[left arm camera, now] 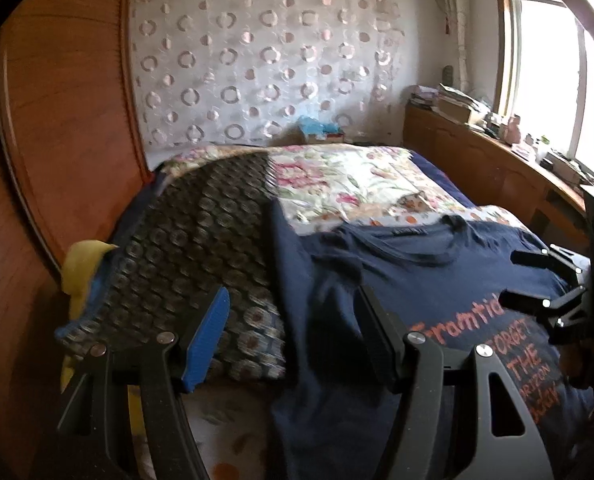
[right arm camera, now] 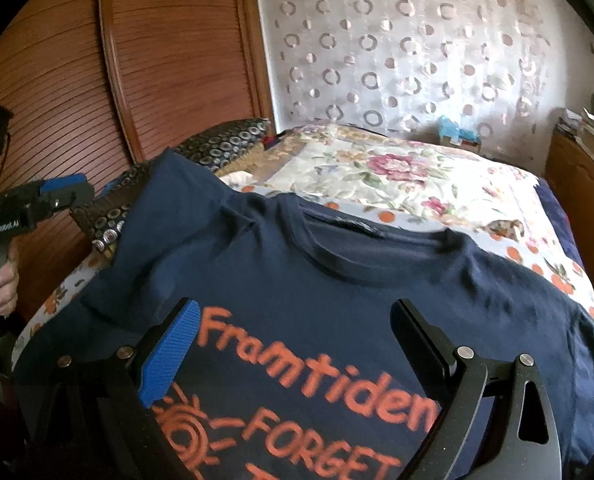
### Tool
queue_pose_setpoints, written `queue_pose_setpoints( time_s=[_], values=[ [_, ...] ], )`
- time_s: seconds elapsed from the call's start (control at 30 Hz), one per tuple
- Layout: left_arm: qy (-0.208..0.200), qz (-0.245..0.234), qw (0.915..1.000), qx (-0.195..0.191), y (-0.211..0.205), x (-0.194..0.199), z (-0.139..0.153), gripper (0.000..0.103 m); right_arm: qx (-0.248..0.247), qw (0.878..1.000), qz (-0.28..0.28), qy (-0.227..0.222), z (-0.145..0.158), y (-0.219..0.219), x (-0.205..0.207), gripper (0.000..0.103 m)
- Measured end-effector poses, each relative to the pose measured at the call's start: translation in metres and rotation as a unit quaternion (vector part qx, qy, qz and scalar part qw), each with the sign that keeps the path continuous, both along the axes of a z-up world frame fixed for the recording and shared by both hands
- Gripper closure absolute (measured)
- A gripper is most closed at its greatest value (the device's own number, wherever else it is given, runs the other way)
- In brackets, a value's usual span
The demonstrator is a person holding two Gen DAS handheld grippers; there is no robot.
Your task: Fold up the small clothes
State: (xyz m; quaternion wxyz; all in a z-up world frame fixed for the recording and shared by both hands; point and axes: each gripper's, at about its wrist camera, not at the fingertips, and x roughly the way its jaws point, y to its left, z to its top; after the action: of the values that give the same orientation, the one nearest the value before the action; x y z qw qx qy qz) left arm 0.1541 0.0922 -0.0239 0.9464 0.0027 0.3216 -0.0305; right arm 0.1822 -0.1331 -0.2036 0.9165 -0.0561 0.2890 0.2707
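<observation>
A navy T-shirt [left arm camera: 417, 272] with orange lettering lies face up on the bed, collar toward the far wall. One sleeve [right arm camera: 169, 196] drapes over a dark ring-patterned pillow [left arm camera: 193, 236]. My left gripper [left arm camera: 293, 320] hovers over that sleeve side with its jaws apart and nothing pressed between the pads. My right gripper [right arm camera: 297, 332] stands open above the printed chest [right arm camera: 321, 372], its fingers not touching cloth. Each gripper shows in the other's view: the right gripper [left arm camera: 517, 280] at the right edge, the left gripper [right arm camera: 77, 196] at the far left, held by a hand [right arm camera: 3, 280].
A floral quilt [right arm camera: 397, 176] covers the bed beyond the shirt. Wooden louvred doors [right arm camera: 169, 60] stand close on the left. A wooden shelf [left arm camera: 477, 160] with clutter runs under the window on the right. A yellow cloth [left arm camera: 83, 268] lies by the pillow.
</observation>
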Motion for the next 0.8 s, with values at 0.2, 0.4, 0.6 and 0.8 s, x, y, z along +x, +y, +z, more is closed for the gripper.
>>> queue_pose_setpoints(
  time_s=[0.2,0.4,0.6,0.8],
  values=[
    [0.029,-0.041,0.9987,-0.011,-0.037,0.009,-0.022,0.037,-0.02,0.999,-0.05,0.006,0.006,-0.042,-0.011,0.007],
    [0.063,-0.087,0.9942,-0.004,-0.081,0.023,-0.044,0.037,-0.042,0.991,-0.127,0.014,-0.002,-0.106,-0.036,0.014],
    [0.096,-0.133,0.9863,0.01,-0.124,0.035,-0.062,0.037,-0.047,0.981,-0.187,0.02,-0.001,-0.158,-0.053,0.022],
    [0.117,-0.153,0.981,0.024,-0.149,0.043,-0.071,0.037,-0.046,0.97,-0.236,0.032,0.003,-0.192,-0.067,0.031]
  ],
)
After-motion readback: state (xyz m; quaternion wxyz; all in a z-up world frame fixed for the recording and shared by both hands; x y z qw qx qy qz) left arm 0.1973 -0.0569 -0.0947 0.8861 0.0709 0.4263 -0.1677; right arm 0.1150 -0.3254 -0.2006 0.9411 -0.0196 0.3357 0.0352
